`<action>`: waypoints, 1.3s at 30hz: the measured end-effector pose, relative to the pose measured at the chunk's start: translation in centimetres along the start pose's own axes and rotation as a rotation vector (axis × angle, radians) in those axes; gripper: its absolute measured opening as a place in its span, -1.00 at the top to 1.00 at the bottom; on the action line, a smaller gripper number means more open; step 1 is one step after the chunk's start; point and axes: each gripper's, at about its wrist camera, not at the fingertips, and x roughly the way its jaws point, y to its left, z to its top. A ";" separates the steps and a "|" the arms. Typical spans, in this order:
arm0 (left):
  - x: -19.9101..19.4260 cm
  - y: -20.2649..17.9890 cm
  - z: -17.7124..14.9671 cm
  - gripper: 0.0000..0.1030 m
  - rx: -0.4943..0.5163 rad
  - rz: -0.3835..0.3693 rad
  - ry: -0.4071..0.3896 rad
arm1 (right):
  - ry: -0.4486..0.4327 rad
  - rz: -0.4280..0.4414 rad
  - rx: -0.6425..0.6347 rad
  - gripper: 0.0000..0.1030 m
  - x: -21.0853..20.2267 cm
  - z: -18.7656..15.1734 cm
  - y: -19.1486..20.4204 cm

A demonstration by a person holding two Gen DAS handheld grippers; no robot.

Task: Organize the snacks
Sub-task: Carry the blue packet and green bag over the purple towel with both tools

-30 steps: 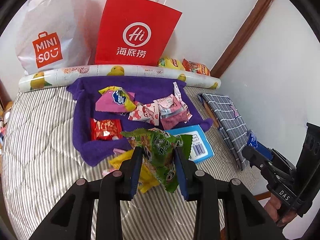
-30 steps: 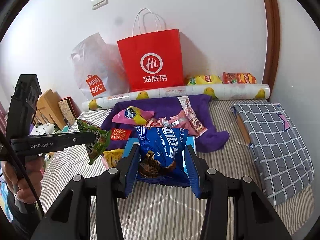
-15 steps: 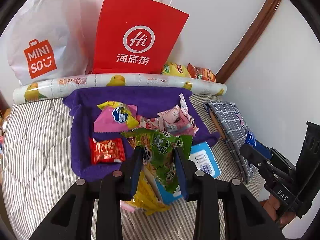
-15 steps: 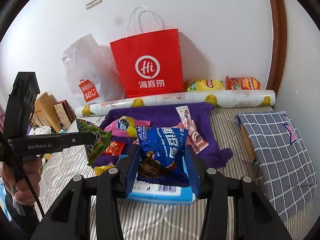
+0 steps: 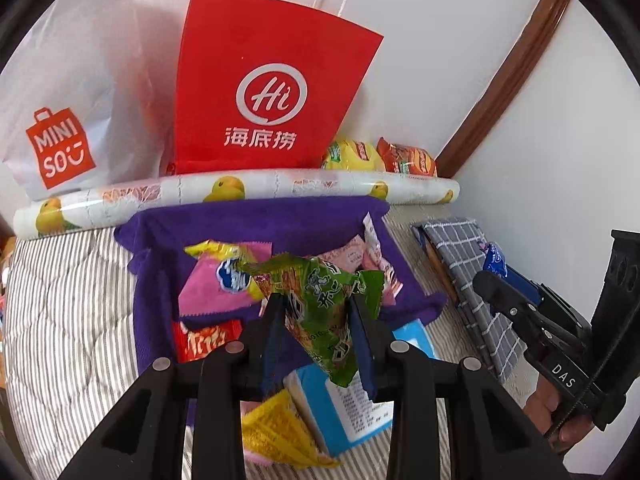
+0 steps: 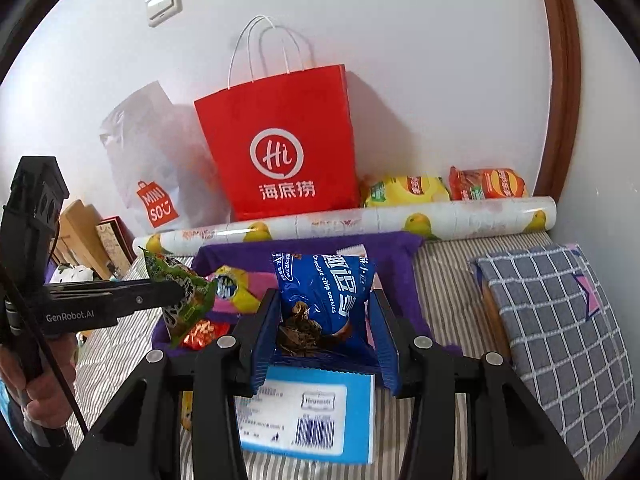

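Both claws have moved forward and up over the last second — the red Hi paper bag (image 5: 276, 96) fills more of each wrist view now, and the purple cloth (image 5: 256, 224) with loose snacks sits closer under the fingers.

Left claw (image 5: 320, 312) stays clamped on the green snack packet (image 5: 324, 312), jaws narrowed onto its crumpled middle, packet lifted clear of the bed. Right claw (image 6: 324, 320) keeps its grip on the blue chocolate chip cookie bag (image 6: 324, 292), jaws pressed in on both sides, bag upright and off the bed. Grips unchanged; only position shifted.

The light blue box (image 6: 308, 412) and yellow packet (image 5: 280, 428) that were ahead now lie beneath the claws, left on the striped bed (image 5: 68, 304). Pink packet (image 5: 216, 288) and red packet (image 5: 204, 340) are on the cloth as before, untouched.

Reading: carry phase, both packets heading toward the red bag at the wall — likely the drop target, though the white Miniso bag (image 5: 60, 120) beside it is possible too. Several snacks remain, so the task looks early.
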 end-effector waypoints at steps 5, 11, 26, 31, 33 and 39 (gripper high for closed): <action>0.4 -0.4 1.8 0.40 0.008 -0.017 -0.019 | -0.016 0.012 0.000 0.14 0.7 1.9 -0.3; 1.7 -0.7 3.5 0.40 0.020 -0.027 -0.026 | -0.011 0.012 -0.023 0.14 1.8 4.0 -0.3; 6.8 2.2 5.1 0.40 -0.030 -0.003 0.033 | 0.028 -0.011 -0.003 0.14 7.2 4.3 -1.6; 7.9 2.5 4.9 0.40 -0.029 0.019 0.055 | 0.067 0.041 -0.008 0.14 9.5 3.3 -1.1; 8.4 2.6 4.8 0.40 -0.032 0.031 0.065 | 0.084 0.057 -0.016 0.14 10.2 2.9 -0.9; 9.8 2.8 4.5 0.40 -0.030 0.048 0.106 | 0.149 0.056 -0.032 0.14 12.1 1.7 -0.8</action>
